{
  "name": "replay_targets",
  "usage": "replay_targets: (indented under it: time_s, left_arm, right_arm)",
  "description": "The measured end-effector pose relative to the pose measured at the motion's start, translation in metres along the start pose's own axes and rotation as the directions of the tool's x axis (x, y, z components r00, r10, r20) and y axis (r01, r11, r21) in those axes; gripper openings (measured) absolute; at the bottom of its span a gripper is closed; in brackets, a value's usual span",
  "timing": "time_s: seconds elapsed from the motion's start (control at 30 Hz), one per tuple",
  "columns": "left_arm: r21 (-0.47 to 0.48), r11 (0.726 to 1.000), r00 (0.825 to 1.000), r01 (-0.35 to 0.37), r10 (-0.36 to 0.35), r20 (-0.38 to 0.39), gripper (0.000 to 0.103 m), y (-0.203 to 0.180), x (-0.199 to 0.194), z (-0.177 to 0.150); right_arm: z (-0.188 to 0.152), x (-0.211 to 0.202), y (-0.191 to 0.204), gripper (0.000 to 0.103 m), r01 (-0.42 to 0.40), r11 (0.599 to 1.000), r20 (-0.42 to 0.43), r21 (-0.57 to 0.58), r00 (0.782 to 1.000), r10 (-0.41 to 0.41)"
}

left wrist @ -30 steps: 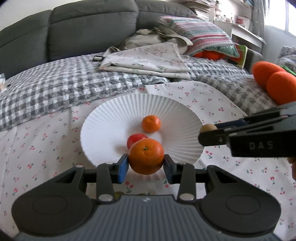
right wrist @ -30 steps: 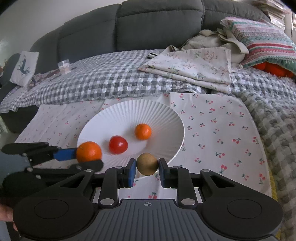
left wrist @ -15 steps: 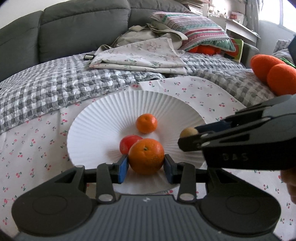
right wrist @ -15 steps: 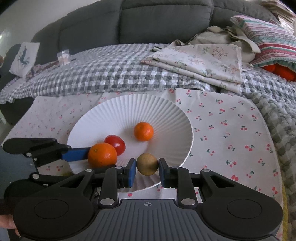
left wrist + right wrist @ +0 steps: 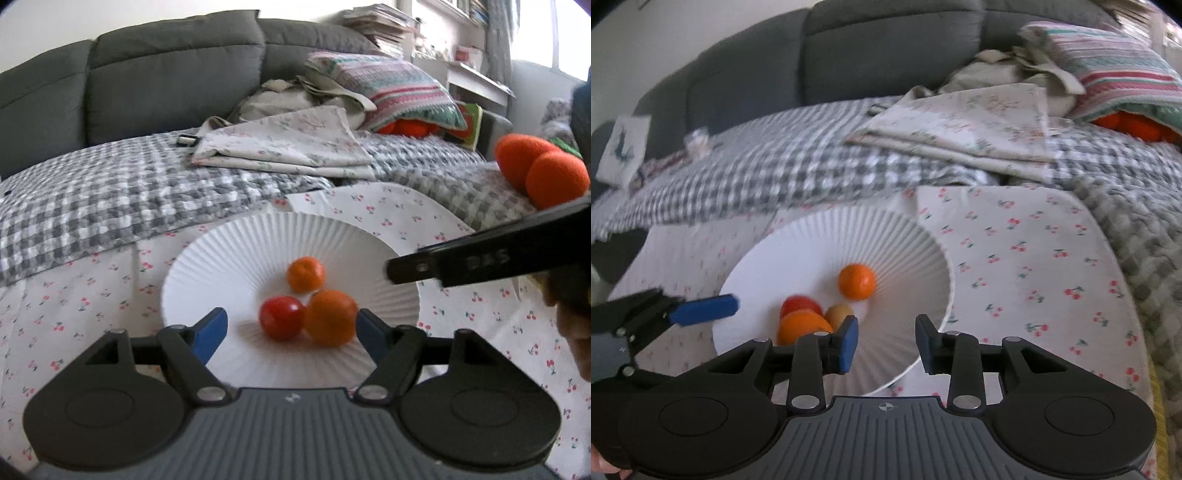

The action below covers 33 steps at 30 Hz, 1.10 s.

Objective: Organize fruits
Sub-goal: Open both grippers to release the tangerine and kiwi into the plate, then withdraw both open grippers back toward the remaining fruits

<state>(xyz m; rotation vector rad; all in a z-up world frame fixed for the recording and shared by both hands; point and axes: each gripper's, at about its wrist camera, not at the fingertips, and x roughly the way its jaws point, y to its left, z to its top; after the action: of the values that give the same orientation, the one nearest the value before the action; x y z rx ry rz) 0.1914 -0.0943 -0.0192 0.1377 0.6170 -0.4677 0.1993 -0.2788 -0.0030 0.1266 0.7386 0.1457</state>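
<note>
A white ribbed plate point(image 5: 221, 266) lies on the cherry-print cloth. On it are a small orange point(image 5: 306, 274), a red tomato point(image 5: 282, 323) and a big orange point(image 5: 330, 317). My left gripper point(image 5: 290, 334) is opening. The big orange rests on the plate close to its right pad, not pressed. My right gripper point(image 5: 886, 343) is also opening, with nothing between its pads. A brown round fruit point(image 5: 839, 313) lies on the plate just left of them, beside the big orange point(image 5: 803, 325) and the tomato point(image 5: 798, 304). The small orange point(image 5: 857, 281) sits farther in.
A grey checked blanket point(image 5: 110, 206) lies behind the plate, with a folded floral cloth point(image 5: 280, 147) and a striped pillow point(image 5: 388, 88) on it. Orange plush balls point(image 5: 535, 170) are at the right. A dark grey sofa back point(image 5: 166, 66) stands behind. A hand point(image 5: 576, 339) shows at the right edge.
Both grippers went from shut to open. The big orange dropped from the left jaws onto the plate beside the tomato. The brown fruit left the right jaws and lies on the plate.
</note>
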Motion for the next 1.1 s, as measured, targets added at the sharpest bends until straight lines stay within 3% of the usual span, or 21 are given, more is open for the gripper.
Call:
replay_targets:
  time_s: [0.23,0.47,0.67,1.1]
  left_arm:
    - [-0.101,0.993,0.998,-0.056,0.055,-0.011,0.076,0.029,-0.018,0.000]
    - [-0.188,0.978,0.995,-0.091,0.081,-0.059,0.076,0.048,-0.033,-0.008]
    - [-0.209,0.972,0.991,-0.105,0.084,-0.106,0.076,0.055,-0.046,-0.020]
    - [-0.189,0.972,0.983,-0.140,0.113,-0.145,0.076,0.055,-0.080,-0.042]
  right_arm:
    - [0.003,-0.015,-0.011,0.035,0.041,0.998,0.010,0.046,0.999,-0.042]
    - [-0.001,-0.028,-0.008,0.048,0.040,0.997,0.009,0.065,0.999,-0.041]
    - [-0.007,-0.050,-0.001,0.060,0.019,0.998,0.033,0.052,0.999,-0.020]
    - [-0.023,-0.076,0.014,0.066,-0.041,0.998,0.032,0.038,0.999,0.039]
